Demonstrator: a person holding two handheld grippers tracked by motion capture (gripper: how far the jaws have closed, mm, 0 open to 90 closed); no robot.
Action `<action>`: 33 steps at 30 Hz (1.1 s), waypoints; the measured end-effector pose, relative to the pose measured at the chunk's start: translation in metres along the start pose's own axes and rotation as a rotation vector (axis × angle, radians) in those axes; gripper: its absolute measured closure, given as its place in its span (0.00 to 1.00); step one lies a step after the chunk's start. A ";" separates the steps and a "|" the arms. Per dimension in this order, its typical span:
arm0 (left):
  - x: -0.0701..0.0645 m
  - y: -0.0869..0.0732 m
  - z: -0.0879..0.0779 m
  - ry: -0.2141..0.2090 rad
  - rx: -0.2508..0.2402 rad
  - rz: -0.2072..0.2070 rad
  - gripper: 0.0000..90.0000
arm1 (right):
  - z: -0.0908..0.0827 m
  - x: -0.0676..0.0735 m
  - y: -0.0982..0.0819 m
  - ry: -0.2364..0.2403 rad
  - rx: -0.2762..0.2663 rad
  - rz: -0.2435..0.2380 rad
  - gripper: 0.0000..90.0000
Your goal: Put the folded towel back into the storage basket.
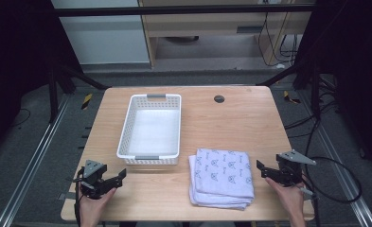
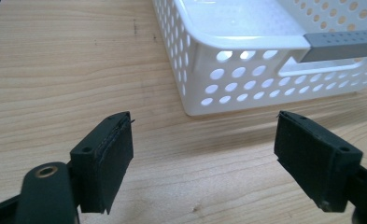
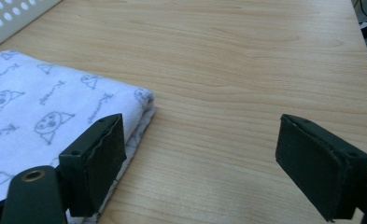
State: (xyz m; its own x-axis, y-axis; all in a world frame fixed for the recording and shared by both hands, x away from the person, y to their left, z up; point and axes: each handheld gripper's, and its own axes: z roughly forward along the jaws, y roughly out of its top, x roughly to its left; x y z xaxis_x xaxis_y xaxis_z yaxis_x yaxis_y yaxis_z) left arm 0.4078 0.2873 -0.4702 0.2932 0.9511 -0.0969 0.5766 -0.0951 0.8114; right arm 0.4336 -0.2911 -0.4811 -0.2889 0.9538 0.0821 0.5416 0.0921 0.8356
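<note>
So your left gripper [image 1: 111, 179] sits released over the bare tabletop [image 1: 231, 118], jaws wide, near the white basket [image 1: 151, 126] but clear of its near corner. Your right gripper [image 1: 265, 171] is released too, nothing between the jaws. The folded cloth [image 1: 223, 177] lies flat just right of the basket, right gripper beside its right edge.

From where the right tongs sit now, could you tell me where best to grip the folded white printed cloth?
Probably the folded white printed cloth's right edge, approached from the right by the open right tongs beside it. The stacked layers lie flat on the wooden table, so one jaw should slide underneath and one above.
</note>
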 end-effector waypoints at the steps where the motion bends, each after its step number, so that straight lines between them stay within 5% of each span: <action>1: 0.000 0.000 0.000 0.000 0.000 0.000 0.21 | 0.000 0.000 0.000 0.000 0.000 0.000 0.18; 22: -0.012 0.003 -0.007 -0.029 -0.041 0.025 0.27 | -0.001 0.021 0.005 0.020 0.006 -0.081 0.24; 33: -0.020 0.005 -0.008 -0.047 -0.043 0.041 0.30 | -0.004 0.028 0.012 0.058 0.004 -0.080 0.26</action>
State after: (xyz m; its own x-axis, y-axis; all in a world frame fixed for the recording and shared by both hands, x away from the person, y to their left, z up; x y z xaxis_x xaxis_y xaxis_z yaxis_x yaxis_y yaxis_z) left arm 0.3989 0.2701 -0.4591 0.3521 0.9317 -0.0896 0.5307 -0.1199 0.8390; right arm 0.4289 -0.2643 -0.4670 -0.3765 0.9252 0.0468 0.5178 0.1683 0.8388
